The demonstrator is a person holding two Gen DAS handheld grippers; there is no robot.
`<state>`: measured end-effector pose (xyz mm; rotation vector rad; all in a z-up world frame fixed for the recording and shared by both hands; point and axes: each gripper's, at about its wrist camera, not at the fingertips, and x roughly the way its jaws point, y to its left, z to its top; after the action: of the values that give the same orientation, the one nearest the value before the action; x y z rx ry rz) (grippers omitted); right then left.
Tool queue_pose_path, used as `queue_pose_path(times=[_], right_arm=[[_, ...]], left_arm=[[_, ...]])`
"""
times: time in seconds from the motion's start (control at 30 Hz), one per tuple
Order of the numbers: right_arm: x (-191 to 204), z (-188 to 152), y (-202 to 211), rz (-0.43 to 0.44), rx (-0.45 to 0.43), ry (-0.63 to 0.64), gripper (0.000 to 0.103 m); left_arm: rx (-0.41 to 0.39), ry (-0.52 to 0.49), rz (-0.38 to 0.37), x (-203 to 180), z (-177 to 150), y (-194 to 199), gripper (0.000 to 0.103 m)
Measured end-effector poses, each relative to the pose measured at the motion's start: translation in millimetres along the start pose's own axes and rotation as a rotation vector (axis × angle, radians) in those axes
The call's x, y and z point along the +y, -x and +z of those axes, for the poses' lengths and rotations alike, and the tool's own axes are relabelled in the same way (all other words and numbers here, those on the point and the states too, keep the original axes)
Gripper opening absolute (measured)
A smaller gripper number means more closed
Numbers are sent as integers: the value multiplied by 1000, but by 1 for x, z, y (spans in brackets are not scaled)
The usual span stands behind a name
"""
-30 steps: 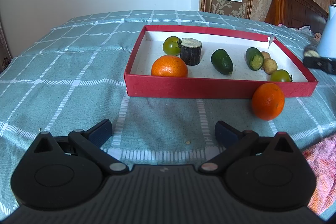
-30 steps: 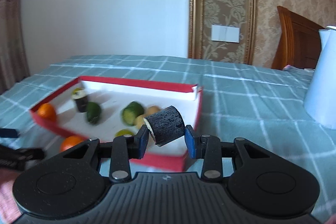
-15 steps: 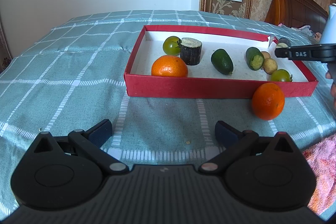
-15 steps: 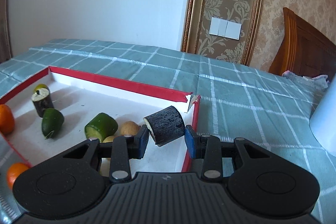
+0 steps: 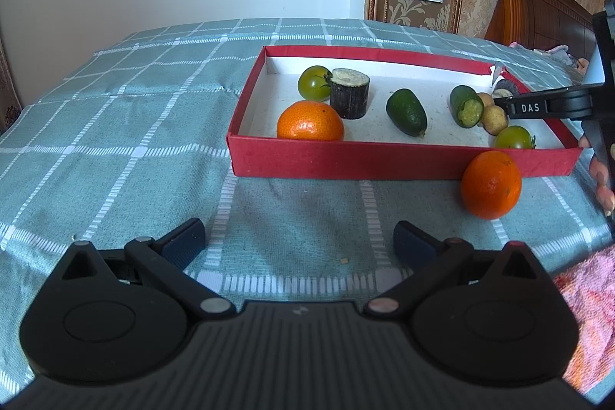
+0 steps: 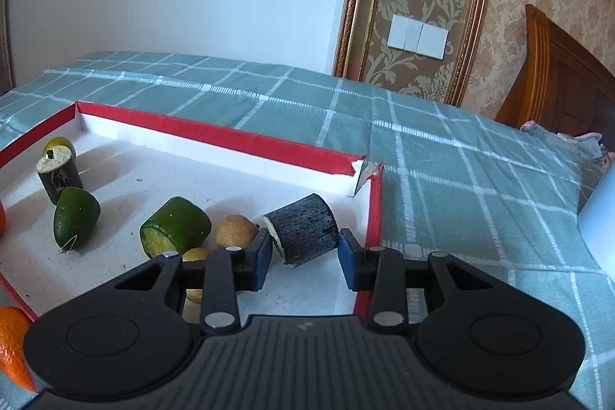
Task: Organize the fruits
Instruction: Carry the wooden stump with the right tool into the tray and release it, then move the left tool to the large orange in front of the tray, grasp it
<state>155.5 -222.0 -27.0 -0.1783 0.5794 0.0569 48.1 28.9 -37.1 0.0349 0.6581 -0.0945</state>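
A red box (image 5: 384, 160) with a white floor holds an orange (image 5: 309, 121), a green tomato (image 5: 313, 82), an upright dark cane piece (image 5: 349, 93), a whole green fruit (image 5: 406, 111), a cut green fruit (image 6: 175, 227) and small tan fruits (image 6: 235, 231). Another orange (image 5: 491, 184) lies on the cloth against the box's front wall. My right gripper (image 6: 305, 256) is shut on a second dark cane piece (image 6: 303, 229), held tilted just above the box floor near its torn right corner. My left gripper (image 5: 300, 243) stands open over bare cloth in front of the box.
A teal checked cloth (image 5: 115, 141) covers the table. A pink towel (image 5: 584, 294) lies at the near right. A white jug (image 6: 599, 218) stands right of the box. A person's fingers (image 5: 599, 175) show at the right edge. A wooden headboard (image 6: 569, 83) stands behind.
My right gripper has carried the cane piece leftward and lower, from outside the box's right wall to over its right corner. The left gripper has not moved.
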Motion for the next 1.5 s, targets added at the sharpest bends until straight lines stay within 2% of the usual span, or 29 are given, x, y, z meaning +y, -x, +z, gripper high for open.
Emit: queue_pose_path(times=[0.6, 0.77, 0.93, 1.23, 1.4, 1.5], right_arm=[[1, -3, 3, 28, 1, -4, 38], [0, -5, 10, 40, -5, -12, 43], [-2, -8, 19, 41, -25, -24, 56], [-6, -15, 37, 63, -46, -51, 58], [-8, -20, 52, 86, -73, -68, 66], [-7, -22, 54, 85, -78, -62, 67]], left_arm=[[0, 0, 0, 0, 0, 0, 103], [0, 0, 0, 0, 0, 0, 103], [0, 0, 0, 0, 0, 0, 103], [0, 0, 0, 0, 0, 0, 103], [0, 0, 0, 0, 0, 0, 103], [0, 0, 0, 0, 0, 0, 103]])
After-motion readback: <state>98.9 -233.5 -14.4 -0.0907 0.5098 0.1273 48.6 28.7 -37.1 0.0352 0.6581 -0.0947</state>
